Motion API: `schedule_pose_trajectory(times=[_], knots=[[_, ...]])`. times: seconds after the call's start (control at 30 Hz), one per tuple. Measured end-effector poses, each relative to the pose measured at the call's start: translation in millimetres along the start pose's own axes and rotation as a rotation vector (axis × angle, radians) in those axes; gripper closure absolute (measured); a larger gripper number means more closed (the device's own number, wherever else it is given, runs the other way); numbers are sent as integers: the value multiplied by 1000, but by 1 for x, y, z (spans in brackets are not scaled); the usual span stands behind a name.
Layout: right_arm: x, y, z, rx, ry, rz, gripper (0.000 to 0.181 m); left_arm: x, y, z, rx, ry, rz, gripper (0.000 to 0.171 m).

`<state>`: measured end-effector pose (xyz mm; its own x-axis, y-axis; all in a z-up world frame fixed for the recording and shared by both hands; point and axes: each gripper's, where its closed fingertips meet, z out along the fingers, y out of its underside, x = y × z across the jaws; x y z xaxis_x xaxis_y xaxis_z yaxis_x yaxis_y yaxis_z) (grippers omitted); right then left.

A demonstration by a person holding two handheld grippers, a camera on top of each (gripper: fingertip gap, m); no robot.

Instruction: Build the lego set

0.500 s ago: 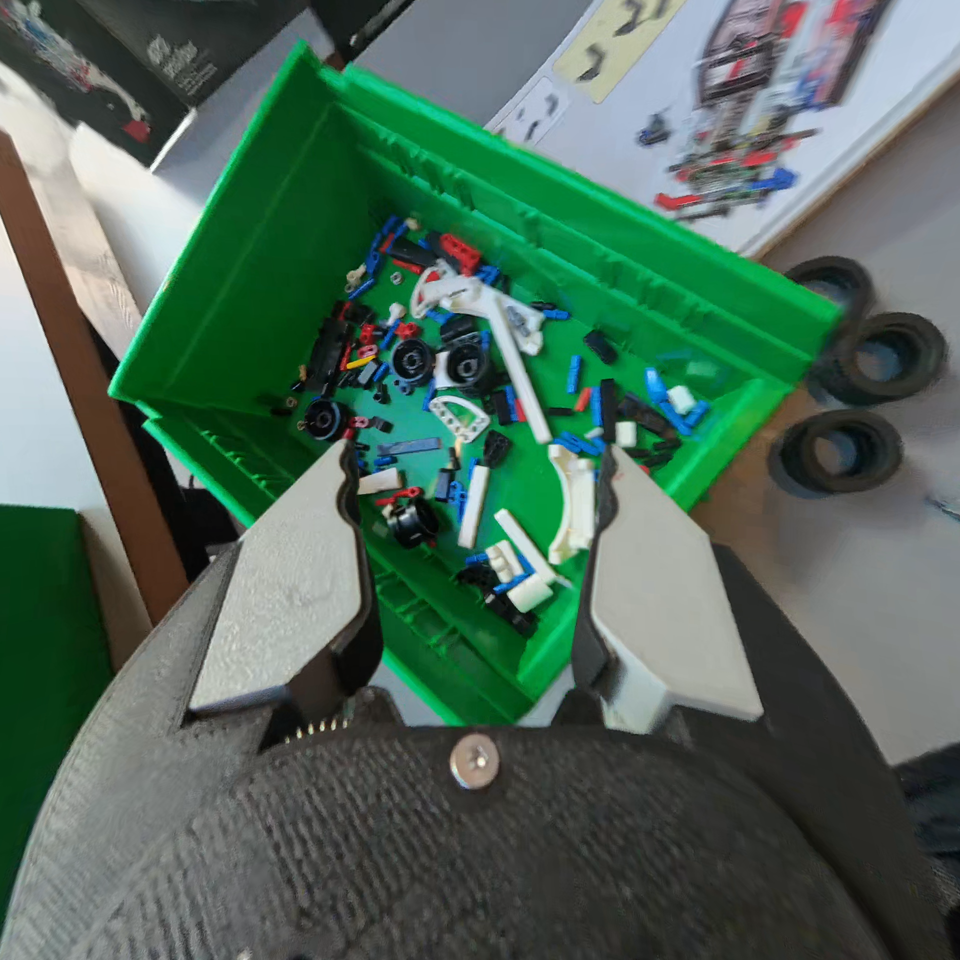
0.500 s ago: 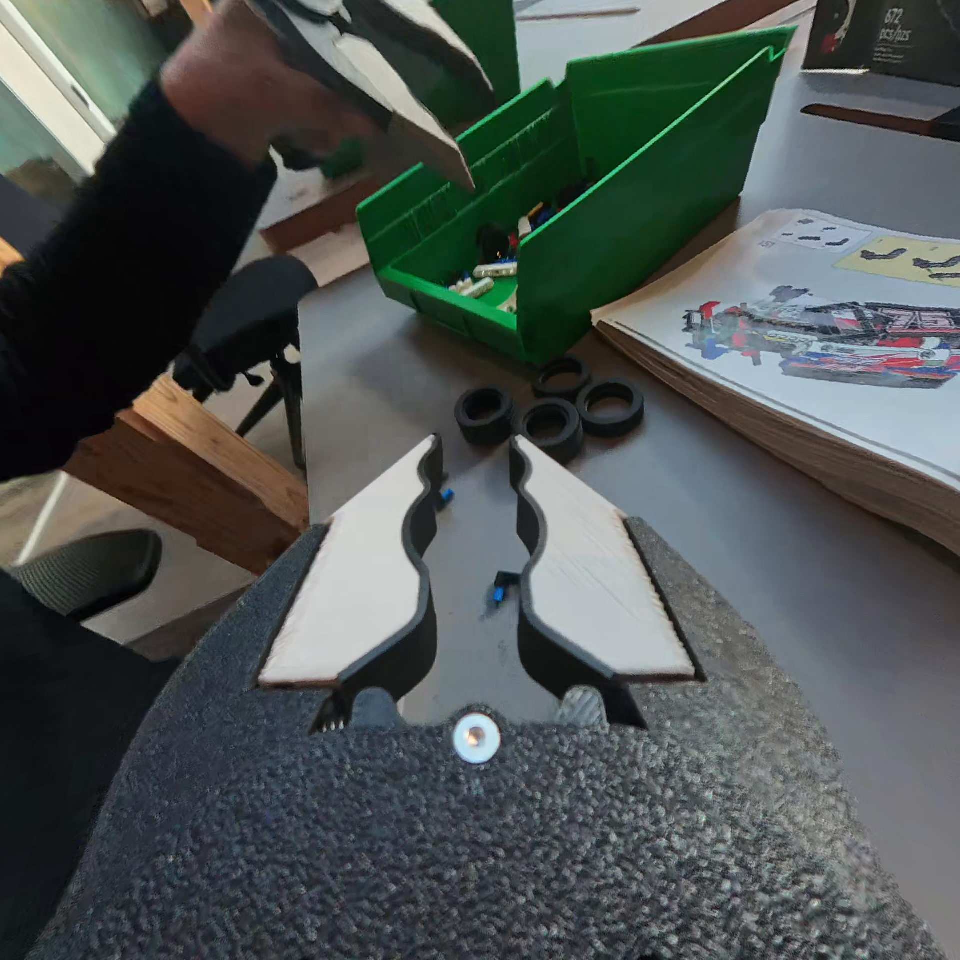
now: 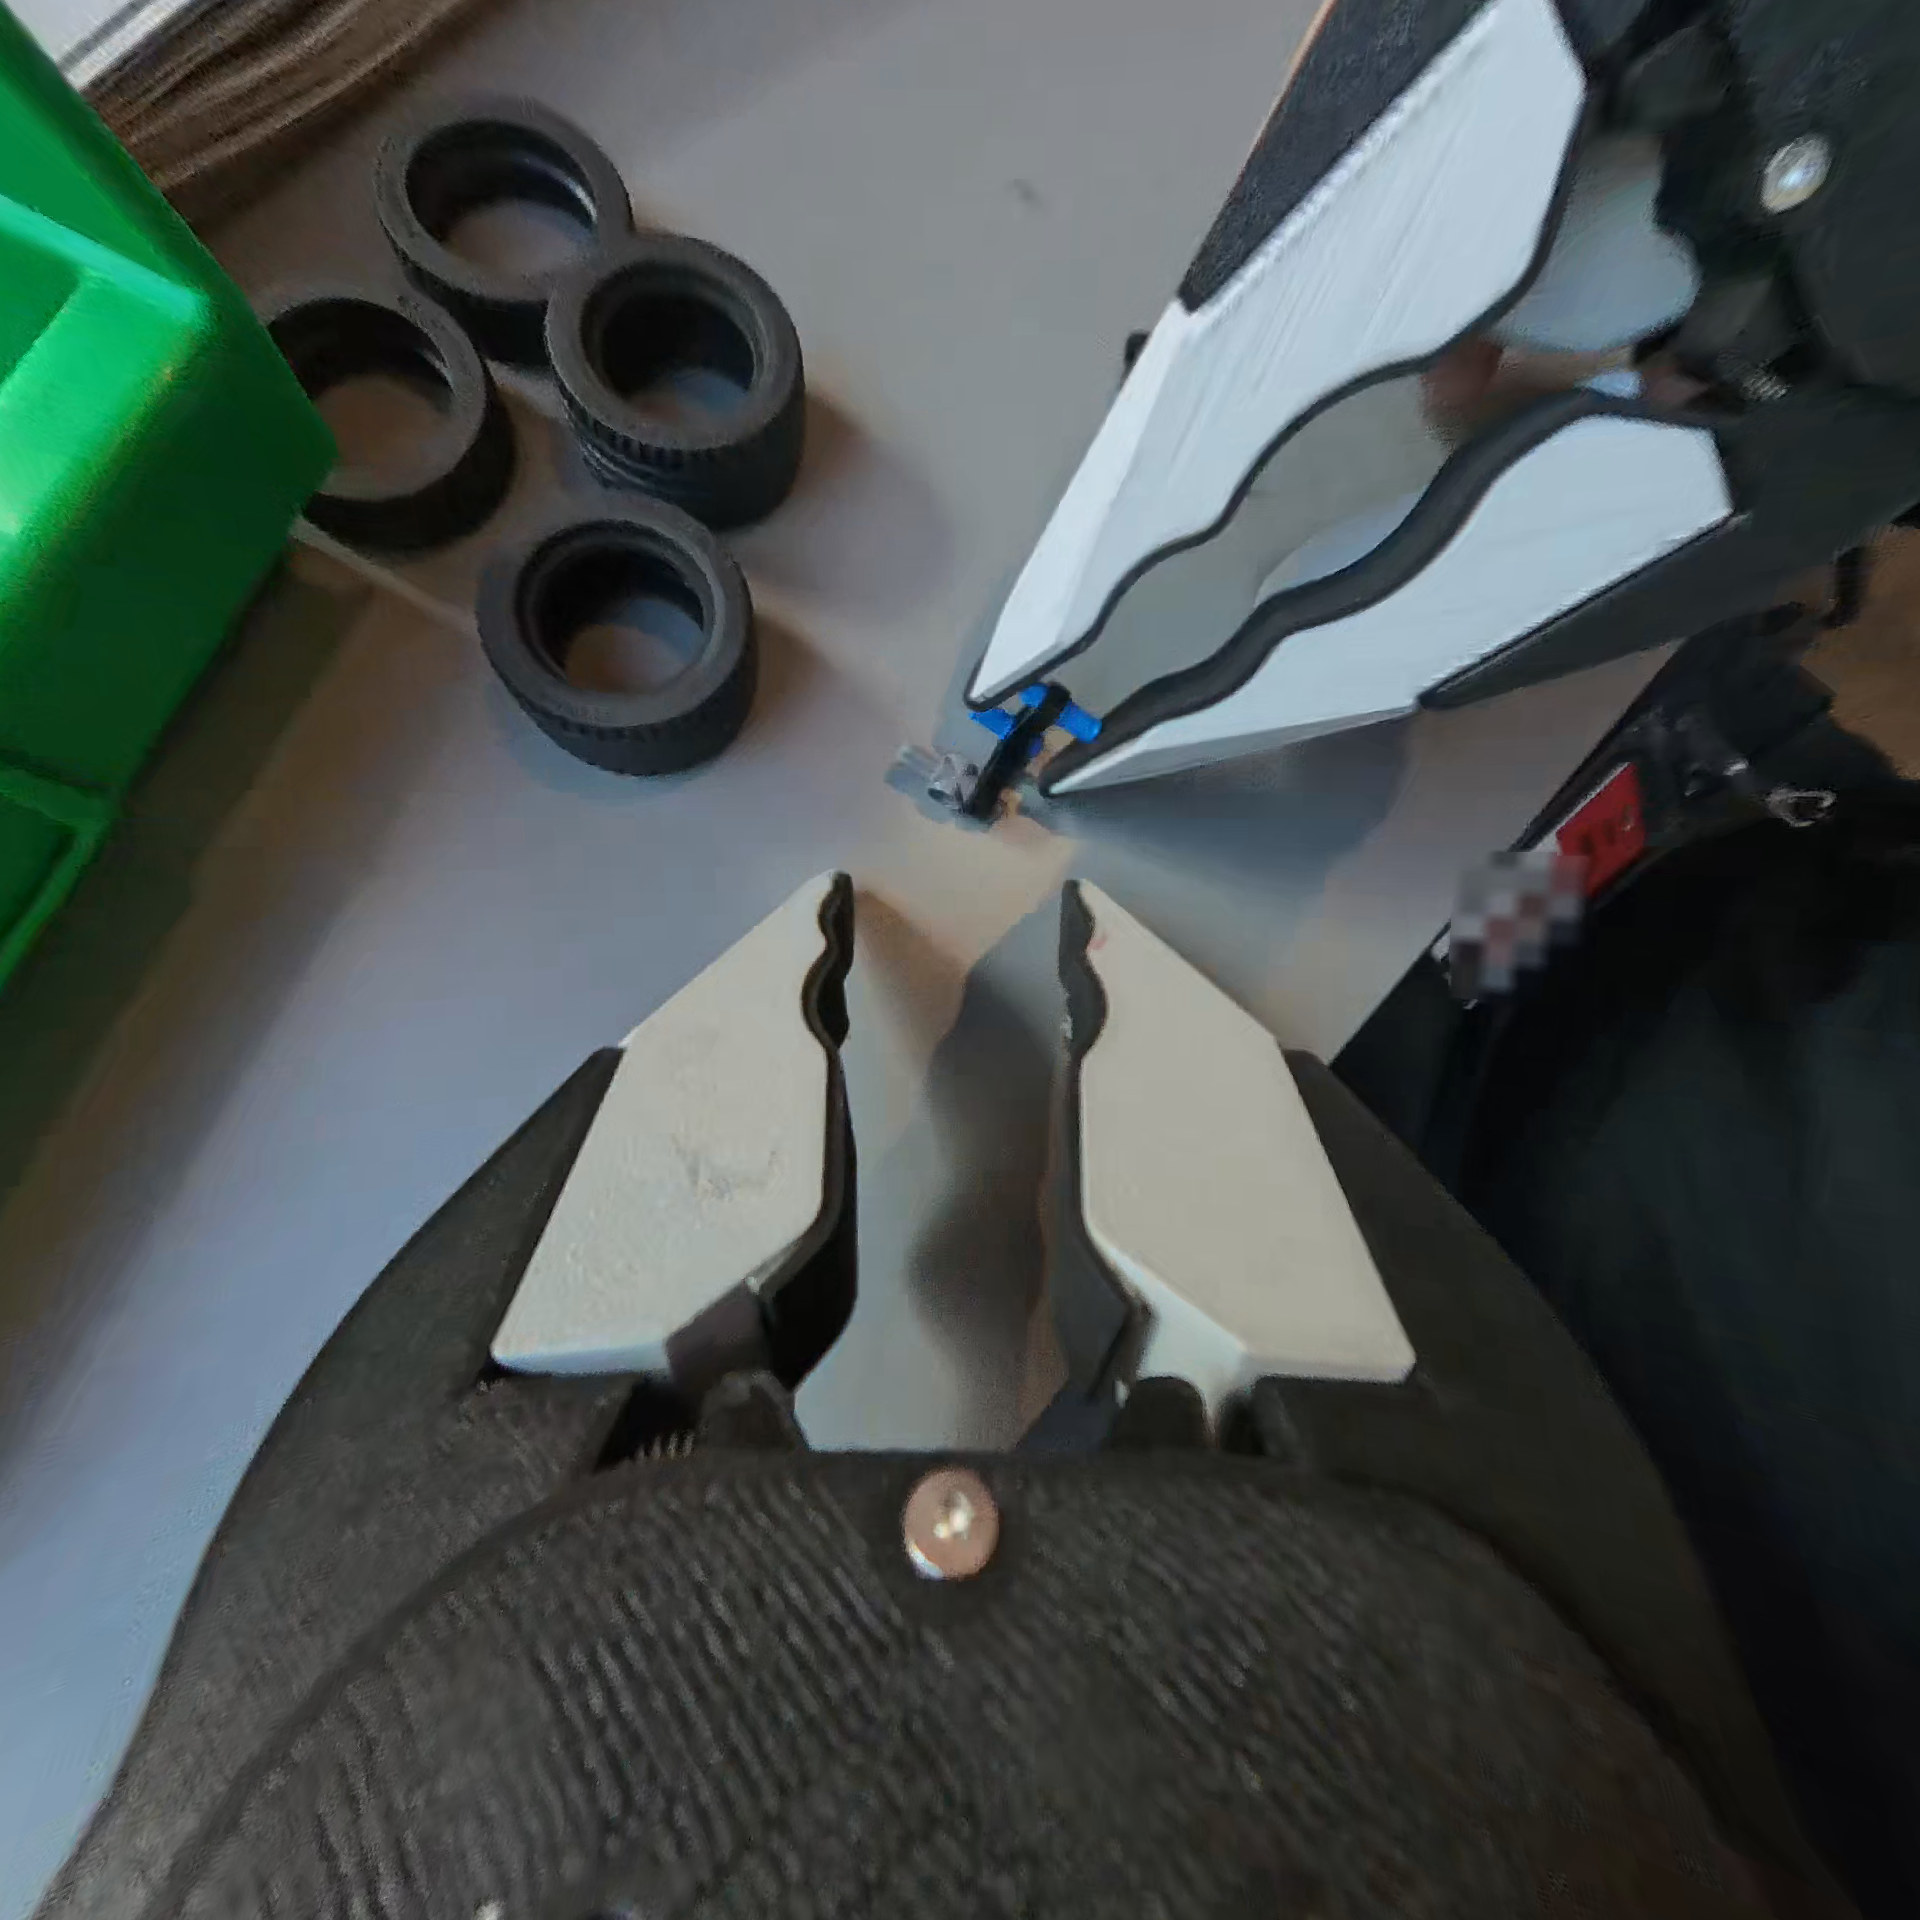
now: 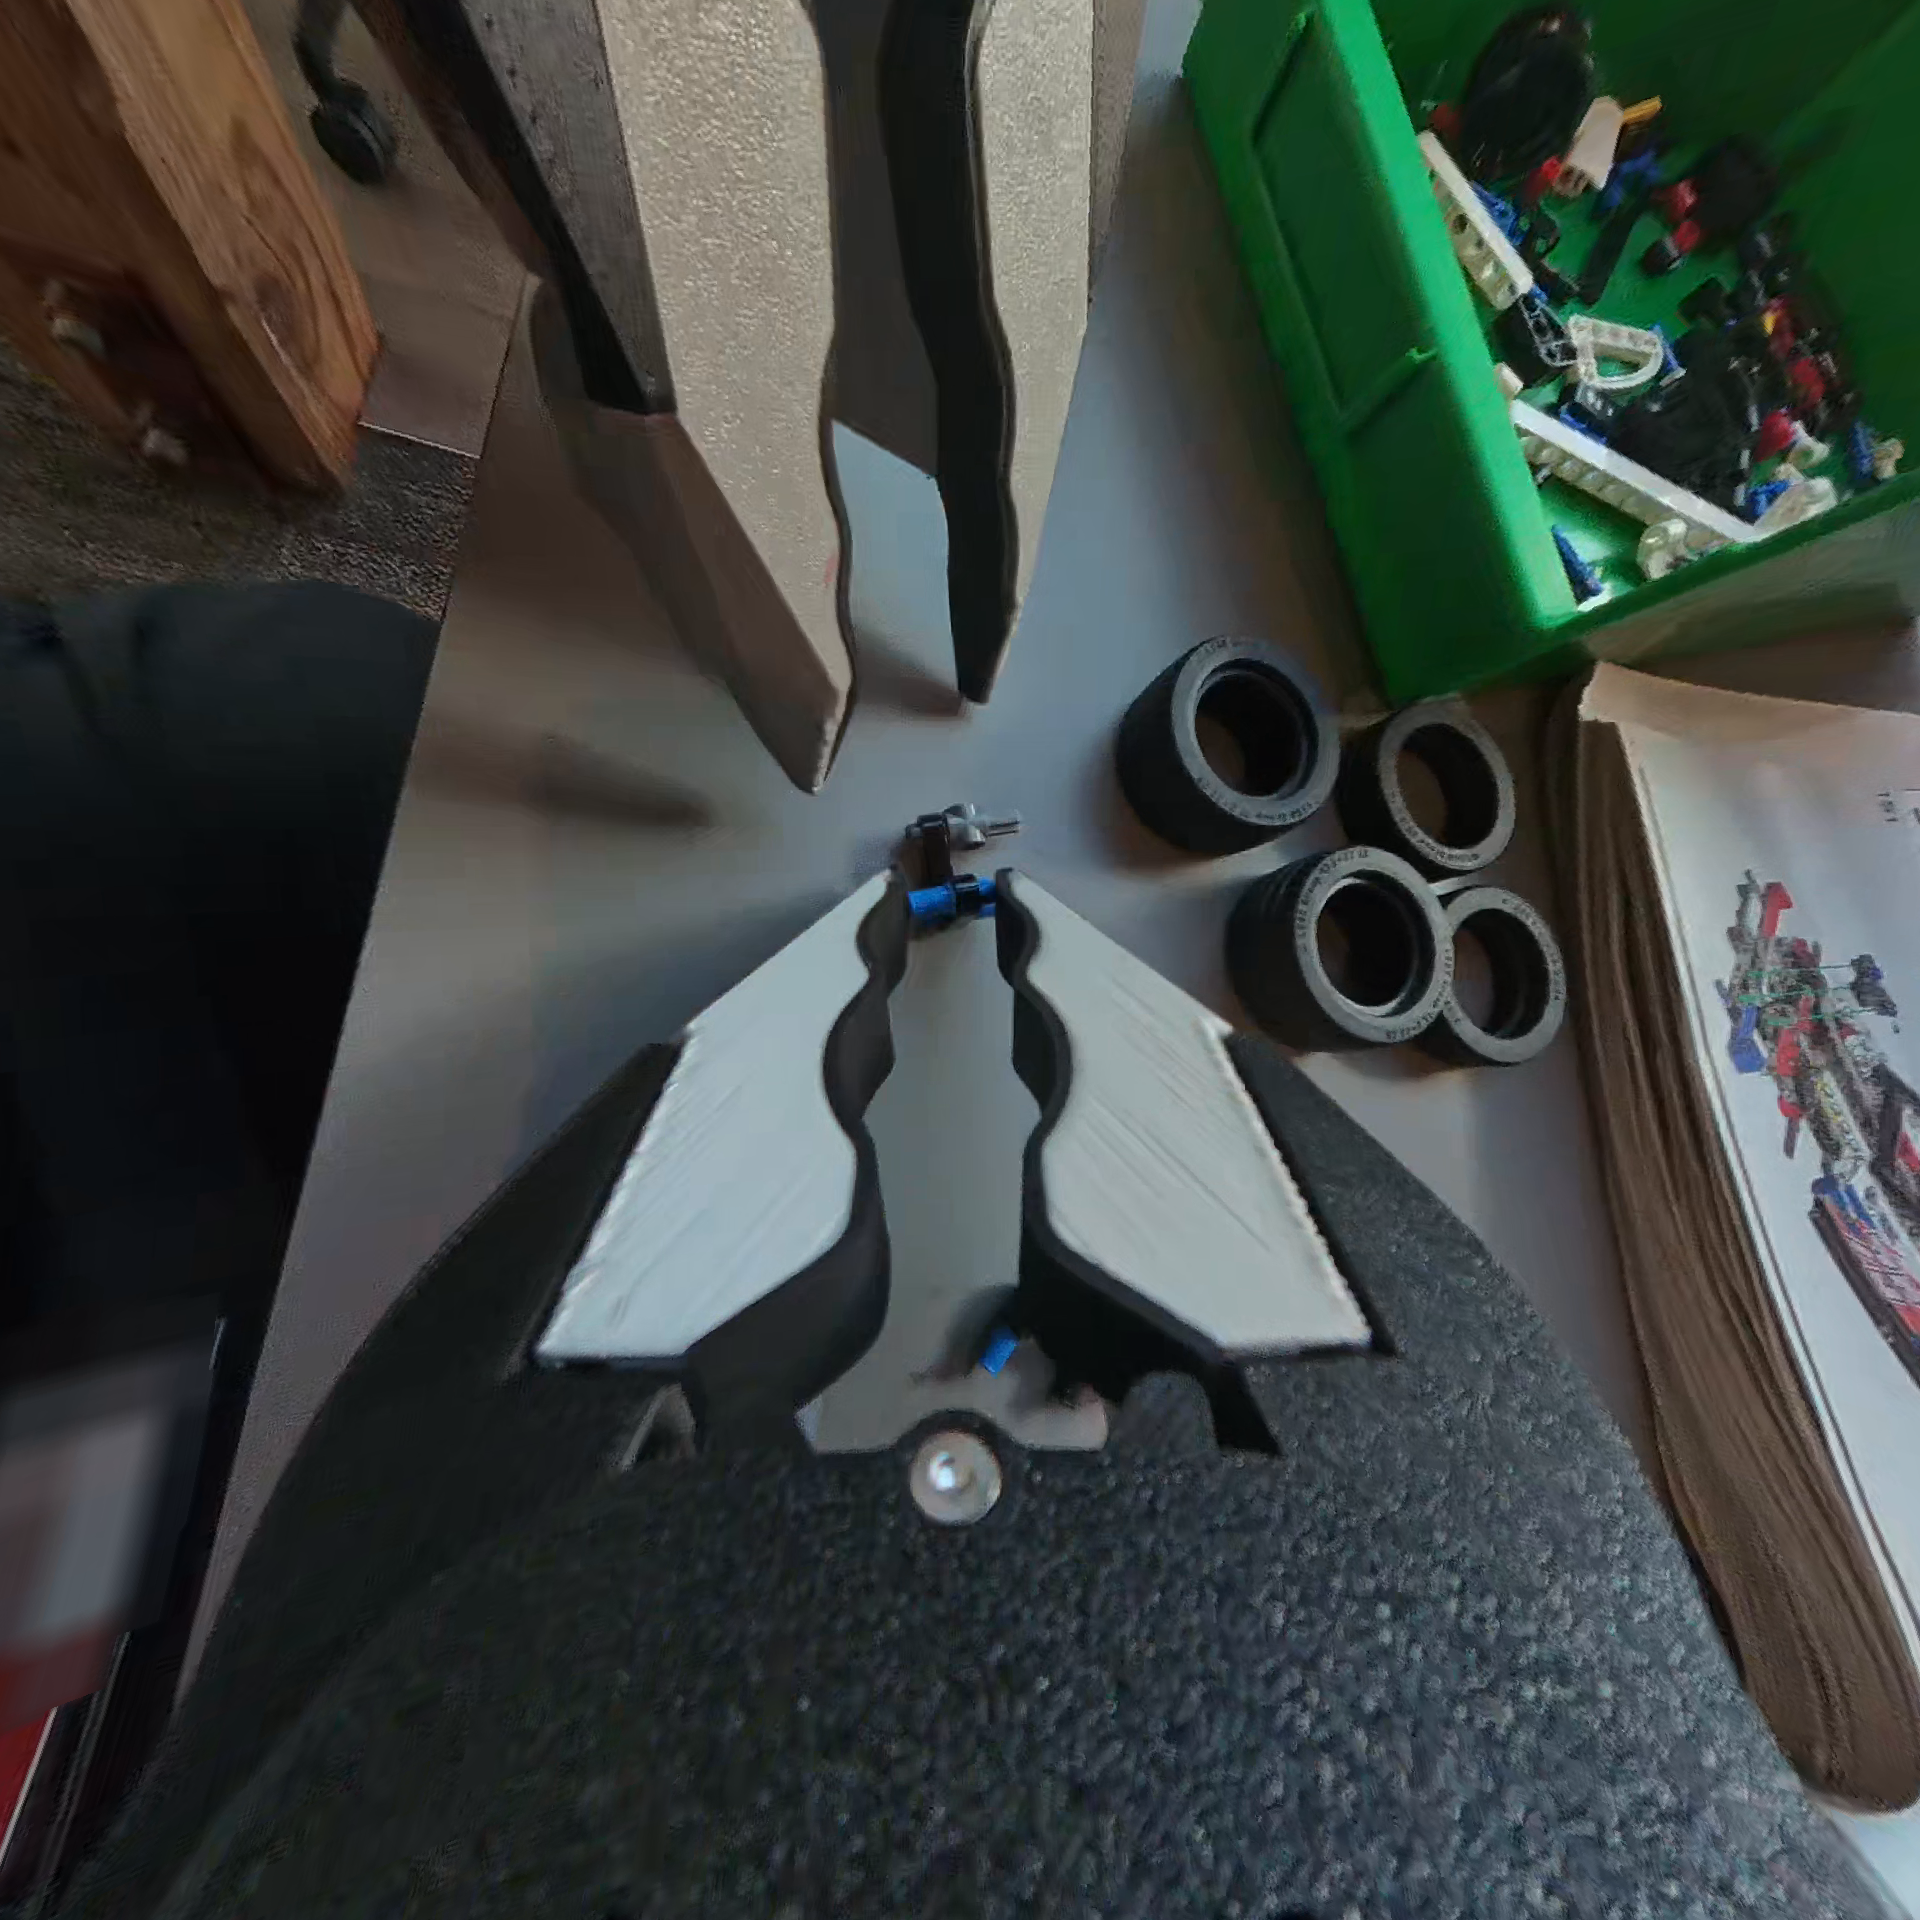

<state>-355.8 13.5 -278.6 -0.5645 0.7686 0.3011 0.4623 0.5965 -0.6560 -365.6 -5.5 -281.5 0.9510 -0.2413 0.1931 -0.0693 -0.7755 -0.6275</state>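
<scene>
A small lego piece (image 4: 948, 868), made of a black link with a blue pin through it and a grey peg at its far end, lies on the grey surface (image 4: 644, 935). The right gripper (image 4: 948, 896) has its jaws clamped on the blue pin, one tip at each end, with the black link and grey peg sticking out just past the tips. In the left wrist view the same piece (image 3: 997, 753) sits just beyond the left gripper (image 3: 951, 899), whose jaws stand apart with nothing between them, their tips near the piece but not touching it. The two sets of jaws point toward each other with the piece between them.

To the right of the right jaws, four black tyres (image 4: 1340, 862) sit in a tight cluster on the surface. Beyond the tyres stands a green bin (image 4: 1340, 312) holding many loose bricks in white, black, blue and red. A thick instruction booklet (image 4: 1766, 1091) lies open at the far right, just beside the tyres and the bin. A loose blue pin (image 4: 1000, 1351) lies on the surface far back between the right jaws, near their base.
</scene>
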Motion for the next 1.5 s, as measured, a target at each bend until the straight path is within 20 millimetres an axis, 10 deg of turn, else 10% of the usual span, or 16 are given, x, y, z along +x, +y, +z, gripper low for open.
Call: schedule_pose_trajectory(times=[0.23,0.4,0.63,1.5], knots=[[13,-10,-35,212,133,20,165,12,-22,3,172,89,70,136],[16,-41,-92,586,121,162,165,64,-77,-22,522,181,305,146],[12,-46,-131,859,-10,339,166,89,-106,-40,671,247,346,161],[15,-10,-120,695,77,245,163,91,-118,-23,608,197,434,169]])
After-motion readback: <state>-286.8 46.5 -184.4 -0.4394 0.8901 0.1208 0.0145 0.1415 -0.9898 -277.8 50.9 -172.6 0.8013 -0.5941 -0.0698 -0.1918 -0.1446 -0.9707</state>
